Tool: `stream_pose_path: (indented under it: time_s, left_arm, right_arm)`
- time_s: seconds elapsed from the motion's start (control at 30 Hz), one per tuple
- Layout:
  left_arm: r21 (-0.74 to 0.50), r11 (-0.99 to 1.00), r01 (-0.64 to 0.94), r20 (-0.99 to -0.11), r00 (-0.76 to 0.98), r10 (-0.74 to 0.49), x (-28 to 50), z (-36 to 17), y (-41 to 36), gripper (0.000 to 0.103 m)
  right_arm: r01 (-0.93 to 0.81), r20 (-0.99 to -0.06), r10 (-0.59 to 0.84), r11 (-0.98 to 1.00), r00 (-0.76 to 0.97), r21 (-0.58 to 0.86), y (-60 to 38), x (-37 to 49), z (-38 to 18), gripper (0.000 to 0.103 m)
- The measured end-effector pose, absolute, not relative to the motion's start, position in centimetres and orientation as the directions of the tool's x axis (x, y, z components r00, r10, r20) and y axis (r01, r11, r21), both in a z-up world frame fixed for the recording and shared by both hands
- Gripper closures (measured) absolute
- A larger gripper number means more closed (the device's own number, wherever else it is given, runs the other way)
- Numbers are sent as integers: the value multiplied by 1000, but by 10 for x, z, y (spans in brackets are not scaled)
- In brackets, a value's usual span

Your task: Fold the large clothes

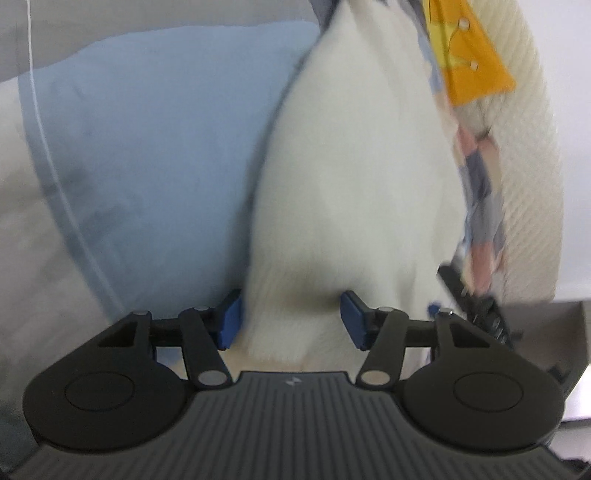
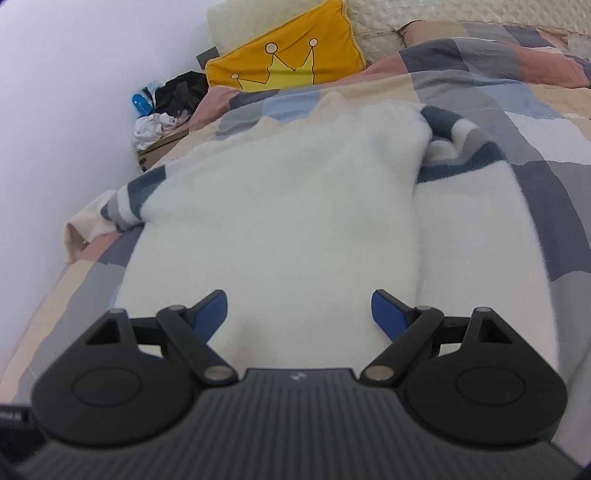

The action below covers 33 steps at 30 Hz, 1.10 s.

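A large fuzzy white sweater (image 2: 280,206) with grey-blue striped sleeves lies spread on the bed, one sleeve (image 2: 454,147) folded in at the right. My right gripper (image 2: 299,310) hovers open just over the sweater's near edge, with nothing pinched between its blue pads (image 2: 391,314). In the blurred left wrist view a bunched edge of the white sweater (image 1: 351,184) runs between the blue pads (image 1: 231,321) of my left gripper (image 1: 291,321). Both pads touch the gathered fabric, which creases at the right pad.
A checked quilt (image 2: 480,66) covers the bed. A yellow crown pillow (image 2: 288,55) and cream headboard (image 2: 369,22) are at the far end. A cardboard box (image 2: 159,147) piled with clothes stands by the white wall (image 2: 74,110). A black gripper part (image 1: 476,295) shows at the right.
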<state>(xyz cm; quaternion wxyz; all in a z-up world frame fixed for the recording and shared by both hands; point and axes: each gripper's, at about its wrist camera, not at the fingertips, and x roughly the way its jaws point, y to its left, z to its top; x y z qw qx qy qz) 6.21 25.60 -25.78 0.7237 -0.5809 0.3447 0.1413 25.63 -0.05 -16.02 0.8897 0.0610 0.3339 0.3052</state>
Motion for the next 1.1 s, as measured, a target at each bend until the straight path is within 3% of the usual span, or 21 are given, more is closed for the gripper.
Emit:
stream_pose_path:
  time_s: [0.03, 0.1, 0.13, 0.17, 0.23, 0.6, 0.83, 1.1]
  left_arm:
    - [-747, 285, -601, -657, 732, -179, 62, -260, 255, 43]
    - [-747, 293, -597, -655, 736, -170, 61, -261, 255, 57]
    - [-747, 297, -595, -656, 733, -181, 61, -261, 253, 76]
    - [-751, 293, -592, -653, 731, -196, 60, -261, 253, 87]
    - [-752, 270, -601, -655, 727, -206, 57, -260, 256, 94]
    - [-785, 251, -566, -604, 790, -107, -2, -156, 314, 98]
    - [-677, 279, -681, -710, 704, -2, -7, -153, 349, 98]
    - [-429, 396, -812, -856, 506, 109, 32, -189, 362, 97]
  right_arm:
    - [-503, -558, 582, 807, 591, 309, -1, 256, -161, 17]
    - [-502, -562, 580, 808, 589, 308, 0, 257, -162, 17]
    - [-502, -563, 580, 809, 589, 307, 0, 257, -162, 17]
    - [-503, -563, 576, 810, 593, 301, 0, 257, -162, 17]
    - [-505, -558, 572, 813, 601, 290, 2, 256, -160, 17]
    - [-575, -548, 618, 770, 564, 277, 9, 234, -145, 17]
    - [-654, -559, 646, 722, 520, 226, 27, 210, -141, 17]
    - [-626, -708, 587, 734, 392, 262, 45, 229, -187, 15]
